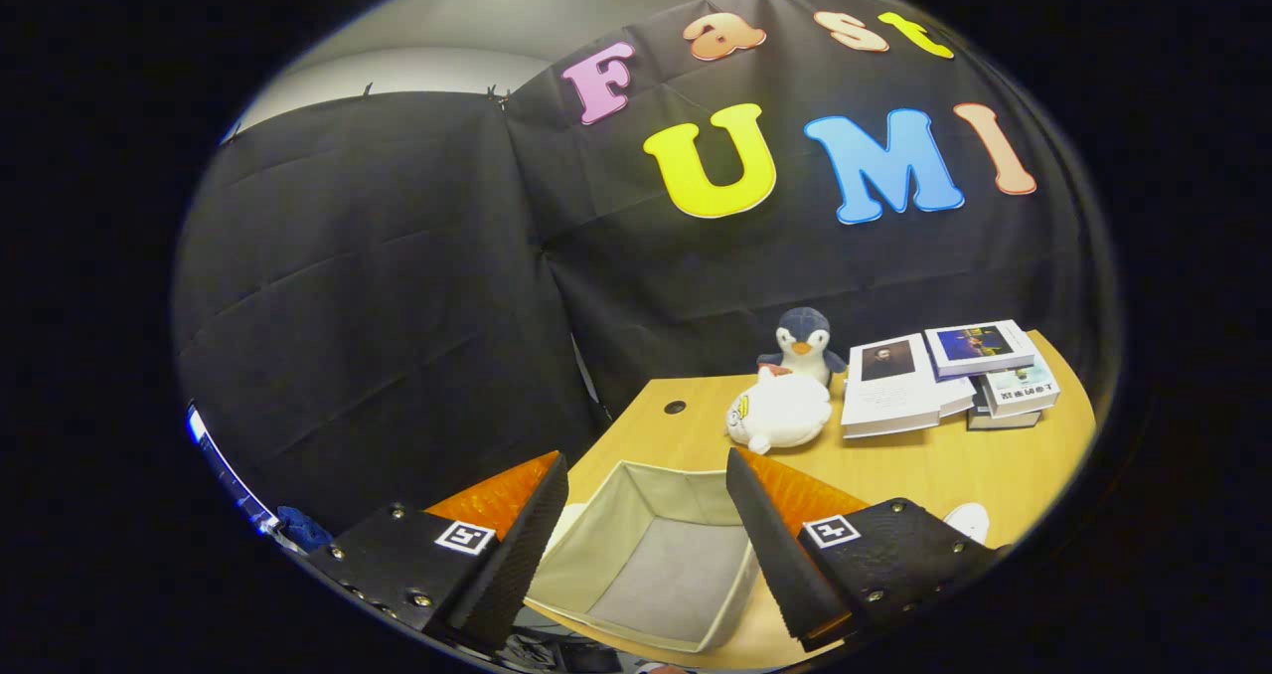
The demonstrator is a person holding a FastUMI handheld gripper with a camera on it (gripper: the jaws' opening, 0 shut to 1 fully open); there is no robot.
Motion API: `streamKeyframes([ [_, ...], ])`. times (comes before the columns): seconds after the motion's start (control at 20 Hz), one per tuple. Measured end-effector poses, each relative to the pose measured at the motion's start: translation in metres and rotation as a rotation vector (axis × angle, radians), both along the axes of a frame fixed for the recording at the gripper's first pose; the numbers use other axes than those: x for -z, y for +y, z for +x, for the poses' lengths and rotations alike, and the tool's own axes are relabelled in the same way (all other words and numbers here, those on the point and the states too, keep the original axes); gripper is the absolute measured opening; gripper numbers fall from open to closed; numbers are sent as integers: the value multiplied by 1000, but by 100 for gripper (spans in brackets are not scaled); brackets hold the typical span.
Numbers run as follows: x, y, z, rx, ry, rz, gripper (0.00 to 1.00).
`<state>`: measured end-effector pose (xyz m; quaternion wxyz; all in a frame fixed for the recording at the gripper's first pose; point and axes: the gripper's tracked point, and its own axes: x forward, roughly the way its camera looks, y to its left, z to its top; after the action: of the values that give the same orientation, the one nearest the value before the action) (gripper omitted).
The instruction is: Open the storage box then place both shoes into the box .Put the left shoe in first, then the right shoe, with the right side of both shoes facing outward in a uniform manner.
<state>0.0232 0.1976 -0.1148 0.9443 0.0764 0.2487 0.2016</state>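
Observation:
An open beige fabric storage box [596, 525] sits on the wooden table [894, 465], its grey bottom bare. My gripper [646, 495] hangs above the box, open, with nothing between its fingers; the box shows through the gap between them. A small white shape, perhaps the tip of a shoe [969, 520], peeks out just beyond the right finger [765, 525].
A white plush toy [780, 413] and a penguin plush [803, 344] lie beyond the box. To their right is a pile of books [944, 376]. A round cable hole [675, 407] marks the table's far left corner. Black cloth walls stand behind.

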Motion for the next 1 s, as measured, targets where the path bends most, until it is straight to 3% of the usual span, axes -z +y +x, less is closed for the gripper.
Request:
streamKeyframes([
  [0.55,42,-121,8,153,7,-175,97],
  [1.0,114,-178,-6,212,143,-235,98],
])
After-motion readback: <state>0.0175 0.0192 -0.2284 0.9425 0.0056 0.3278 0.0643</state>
